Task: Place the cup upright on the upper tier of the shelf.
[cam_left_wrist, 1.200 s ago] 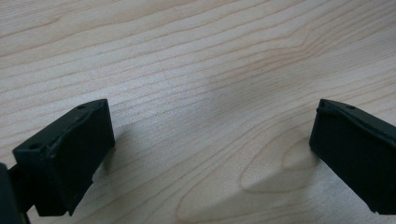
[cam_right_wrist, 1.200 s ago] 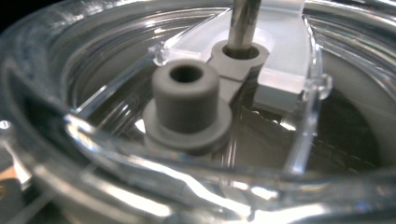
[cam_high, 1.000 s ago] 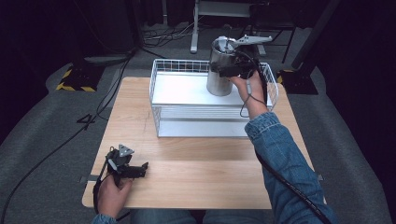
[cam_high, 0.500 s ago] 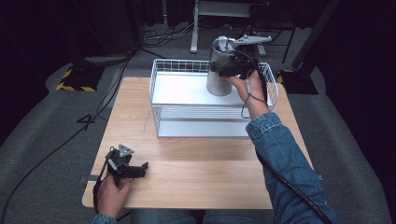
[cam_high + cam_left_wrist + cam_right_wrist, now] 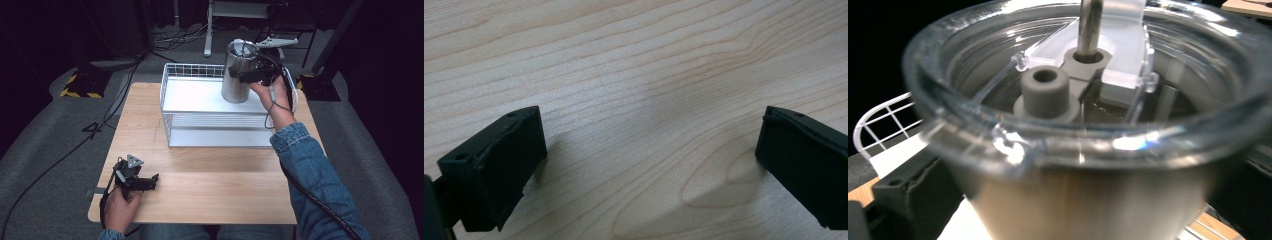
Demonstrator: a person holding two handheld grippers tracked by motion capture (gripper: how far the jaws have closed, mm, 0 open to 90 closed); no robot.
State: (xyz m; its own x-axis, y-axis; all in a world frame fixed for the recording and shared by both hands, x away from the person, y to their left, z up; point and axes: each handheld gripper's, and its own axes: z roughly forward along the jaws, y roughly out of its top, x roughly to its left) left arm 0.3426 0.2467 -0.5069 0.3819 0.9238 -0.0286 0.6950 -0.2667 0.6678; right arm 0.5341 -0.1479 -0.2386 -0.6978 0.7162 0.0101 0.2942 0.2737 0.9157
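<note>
Presently: steel tumbler (image 5: 239, 75) with clear lid (image 5: 1088, 100), clenched near its top by the right gripper (image 5: 250, 76), held at the far right of the white wire basket (image 5: 190, 107); whether its base touches the floor cannot be told. Long axis near upright, mouth upward, slightly tilted. Advice: the body is best kept vertical and the squeeze steady, since polished metal may slip. Left gripper (image 5: 142, 182): released, jaws wide, resting on the wooden table (image 5: 225, 180).

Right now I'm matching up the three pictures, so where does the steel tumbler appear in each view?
High view: steel tumbler upper centre, in the wire basket's far right corner, right gripper at its side.
Left gripper view: bare wooden table.
Right gripper view: tumbler close up, clear lid on top.
Shared landmark: the basket.
</note>
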